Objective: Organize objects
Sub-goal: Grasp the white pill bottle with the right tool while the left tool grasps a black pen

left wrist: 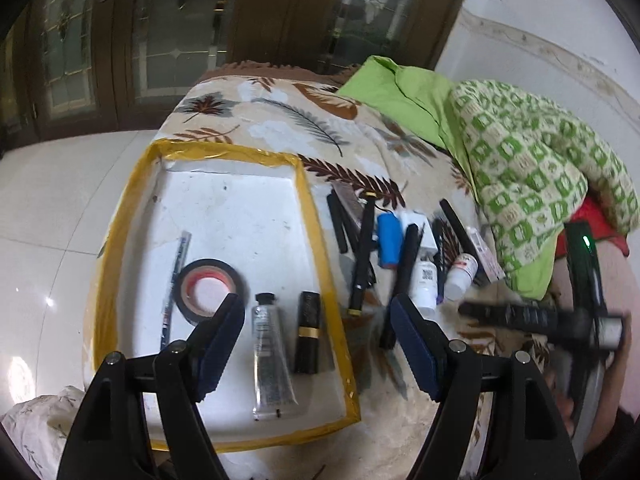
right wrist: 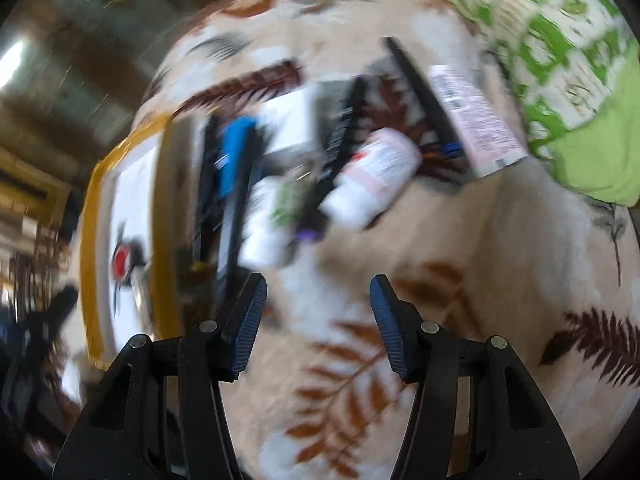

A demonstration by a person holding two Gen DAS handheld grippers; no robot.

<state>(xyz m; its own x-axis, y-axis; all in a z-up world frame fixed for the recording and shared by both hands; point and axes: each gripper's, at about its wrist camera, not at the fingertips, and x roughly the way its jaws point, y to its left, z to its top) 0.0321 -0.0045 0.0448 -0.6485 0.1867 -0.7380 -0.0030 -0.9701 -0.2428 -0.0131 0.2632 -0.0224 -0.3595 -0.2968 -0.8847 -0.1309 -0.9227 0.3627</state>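
My left gripper [left wrist: 318, 314] stands spread wide with nothing between its jaws over the white tray edged in yellow tape [left wrist: 320, 224], where a black roll of tape [left wrist: 210, 292], a clear squeeze tube with a black cap [left wrist: 270, 354] and a black-and-gold lipstick [left wrist: 308, 334] already lie. My right gripper [right wrist: 318, 322], also spread and empty, points at the loose pile just beside the tray. From there I'd choose the white pill bottle with a red-printed label [right wrist: 370, 176], nearest me and slightly apart, closing squarely across its round body so it cannot roll.
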